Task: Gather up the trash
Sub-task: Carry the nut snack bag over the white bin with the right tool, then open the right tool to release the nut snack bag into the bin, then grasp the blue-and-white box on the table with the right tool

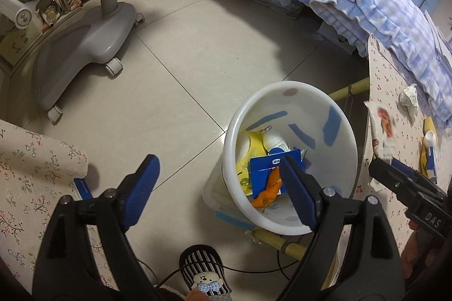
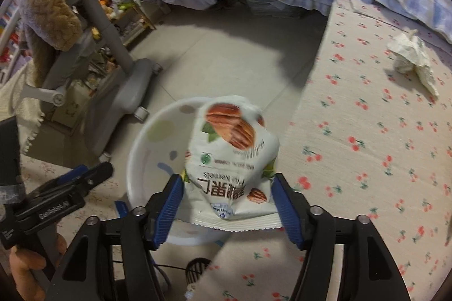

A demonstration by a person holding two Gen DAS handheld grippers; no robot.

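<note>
Above the white trash bucket [image 2: 158, 159], the right hand-held gripper [image 2: 226, 205] pinches a pecan snack bag [image 2: 231, 159] between its blue pads, apparently so the bag can fall straight in. Beside the bucket, the left hand-held gripper [image 1: 217, 188] hangs wide open and empty, over its rim. Beyond the bucket, a crumpled tissue [image 2: 412, 58] lies on the cherry-print bench [image 2: 367, 131], uncollected.

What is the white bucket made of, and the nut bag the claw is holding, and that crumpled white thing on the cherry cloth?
The white bucket looks like smooth, slightly glossy plastic: its wall shines evenly. The nut bag in the right claw seems thin printed plastic film, with a zigzag sealed edge and creases. The crumpled white thing is probably tissue paper: matte, soft folds.
</note>
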